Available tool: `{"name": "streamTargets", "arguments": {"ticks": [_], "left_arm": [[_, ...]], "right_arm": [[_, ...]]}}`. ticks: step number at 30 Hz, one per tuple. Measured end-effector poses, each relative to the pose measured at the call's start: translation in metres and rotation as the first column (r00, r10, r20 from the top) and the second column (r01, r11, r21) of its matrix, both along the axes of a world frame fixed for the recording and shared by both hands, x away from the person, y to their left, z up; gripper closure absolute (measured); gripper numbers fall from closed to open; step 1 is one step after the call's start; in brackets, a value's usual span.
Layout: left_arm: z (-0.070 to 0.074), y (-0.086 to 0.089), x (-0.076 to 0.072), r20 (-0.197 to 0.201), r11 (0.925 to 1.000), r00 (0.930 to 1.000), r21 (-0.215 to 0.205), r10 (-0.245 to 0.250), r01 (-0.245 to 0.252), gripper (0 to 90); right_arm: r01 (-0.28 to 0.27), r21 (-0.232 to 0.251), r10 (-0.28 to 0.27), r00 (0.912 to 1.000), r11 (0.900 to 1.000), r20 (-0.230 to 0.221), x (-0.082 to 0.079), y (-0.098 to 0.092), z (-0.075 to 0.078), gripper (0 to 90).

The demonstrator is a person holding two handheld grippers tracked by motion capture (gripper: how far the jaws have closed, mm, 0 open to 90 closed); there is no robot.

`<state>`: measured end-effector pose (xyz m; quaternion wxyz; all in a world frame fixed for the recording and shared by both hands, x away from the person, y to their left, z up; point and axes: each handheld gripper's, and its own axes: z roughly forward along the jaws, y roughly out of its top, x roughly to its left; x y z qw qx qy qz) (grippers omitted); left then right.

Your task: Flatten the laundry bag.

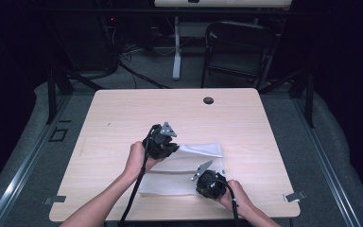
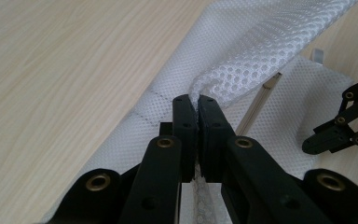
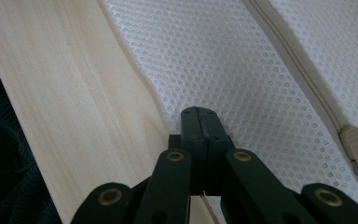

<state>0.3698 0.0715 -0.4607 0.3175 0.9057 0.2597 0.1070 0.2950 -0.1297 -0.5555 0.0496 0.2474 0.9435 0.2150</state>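
Note:
A white mesh bag [image 1: 189, 166] with a beige zipper lies on the near half of the wooden table [image 1: 123, 118]. My left gripper [image 1: 172, 149] is shut on a fold of the bag's upper layer [image 2: 242, 60], which rises off the layer below; its tips [image 2: 198, 100] pinch the mesh. The zipper line [image 2: 261, 100] runs beside that fold. My right gripper [image 1: 198, 187] is shut on the bag's near edge, with its tips [image 3: 198, 112] closed where the mesh [image 3: 223, 60] meets the bare wood. The zipper pull [image 3: 356, 151] lies flat to the right of those jaws.
A round dark grommet [image 1: 208, 100] sits near the table's far edge. Beyond the table stand a dark folding chair [image 1: 238, 45] and a white desk leg [image 1: 176, 56]. The table's near edge runs close behind the right gripper.

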Motion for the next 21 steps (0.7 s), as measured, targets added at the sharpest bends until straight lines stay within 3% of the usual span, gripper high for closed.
{"name": "streamTargets", "arguments": {"ticks": [21], "left_arm": [[0.019,-0.002,0.02,0.065,0.9983,0.9968,0.032,0.046,-0.048,87.0]], "right_arm": [[0.009,0.003,-0.009,0.9996,1.0,-0.028,-0.003,0.001,0.001,90.0]]}}
